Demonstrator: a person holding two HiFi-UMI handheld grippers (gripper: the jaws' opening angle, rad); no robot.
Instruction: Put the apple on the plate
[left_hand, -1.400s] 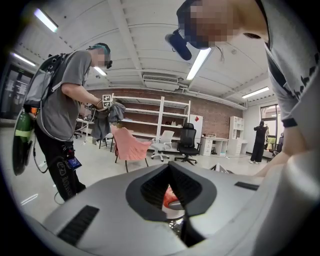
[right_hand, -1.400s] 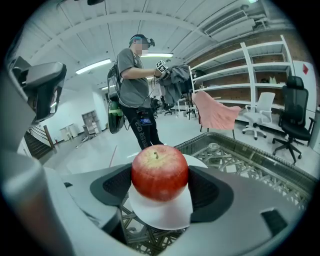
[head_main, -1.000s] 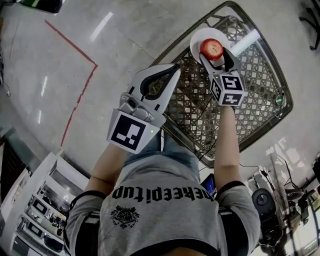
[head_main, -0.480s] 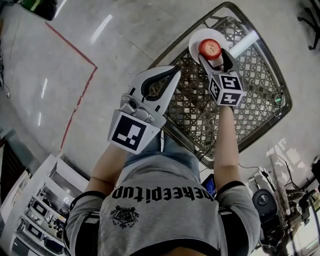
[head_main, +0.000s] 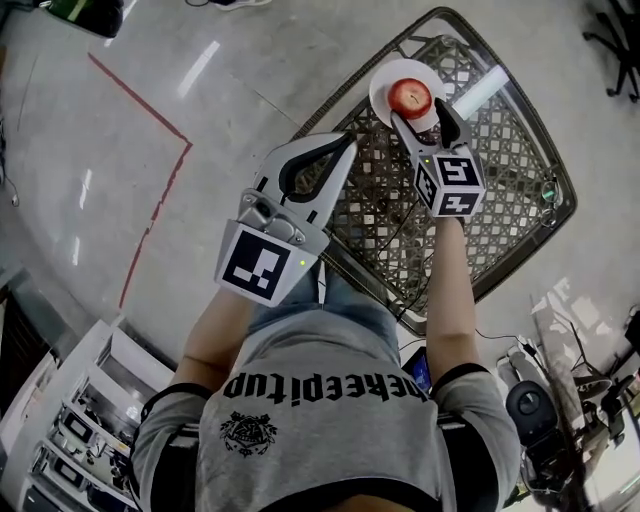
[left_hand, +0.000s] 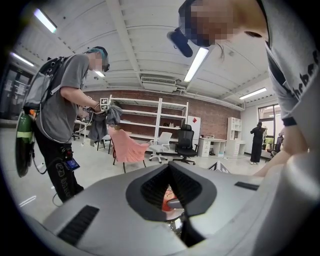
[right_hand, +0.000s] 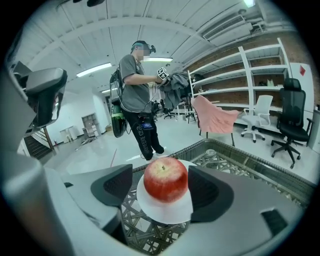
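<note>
Wicker table (head_main: 500, 215), concrete floor (head_main: 100, 200): R gripper (head_main: 417, 110) wide, just narrowing, apple (head_main: 410, 96) on plate (head_main: 380, 84) btwn; L gripper (head_main: 347, 140) closed.

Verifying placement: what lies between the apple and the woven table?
The white plate: the right gripper view shows the apple resting on it, atop the woven table.

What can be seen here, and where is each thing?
apple: one, red, on the plate
plate: one, white, near the table's far edge
table: one, dark wicker, on the grey floor
bystander: one, grey shirt, beyond the table
chair: one, pink, beside the bystander
left gripper: one, grey, shut, left of the plate
right gripper: one, grey, jaws apart either side of the apple, not touching, just narrowed slightly
</note>
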